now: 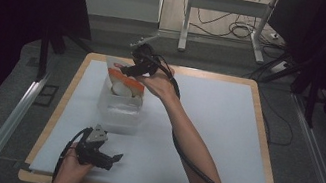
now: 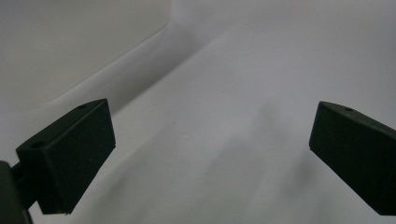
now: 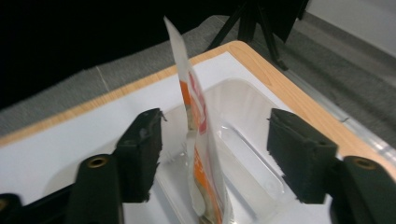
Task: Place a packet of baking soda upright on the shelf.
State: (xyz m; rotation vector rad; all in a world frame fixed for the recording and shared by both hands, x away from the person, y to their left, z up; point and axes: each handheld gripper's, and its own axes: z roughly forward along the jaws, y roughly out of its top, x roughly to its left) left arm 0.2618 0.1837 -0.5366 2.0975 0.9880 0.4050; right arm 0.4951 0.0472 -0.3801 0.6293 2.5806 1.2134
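Currently the right gripper (image 1: 126,70) sits at the far end of the clear plastic rectangular tub (image 1: 119,109), jaws spread well apart with the white-and-orange flat foil pouch (image 3: 198,140) standing on edge between them — neither pad touching it. In the right gripper view the pouch stands nearly upright inside the tub, its bottom edge on the floor, leaning slightly toward one jaw. So it looks released, resting on its own.

Left gripper (image 1: 106,158) is parked near the front edge of the white table mat (image 1: 224,133), well apart from the tub, jaws wide with nothing between them.

Risks as I read them:
- Pouch is thin and tall and rises well above the tub rim. Nothing seems to brace it, so it could flop over, or fall across the rim and out.
- Pulling the right gripper back with any sideways drift could catch a pad on the pouch's upper edge and drag or tip it — clearance on the left-jaw side looks tighter.
- Tub looks light and nothing holds it down. A knock from the jaws may slide it on the mat, and the left gripper is too far off to steady it.

Straight lift out looks safest.
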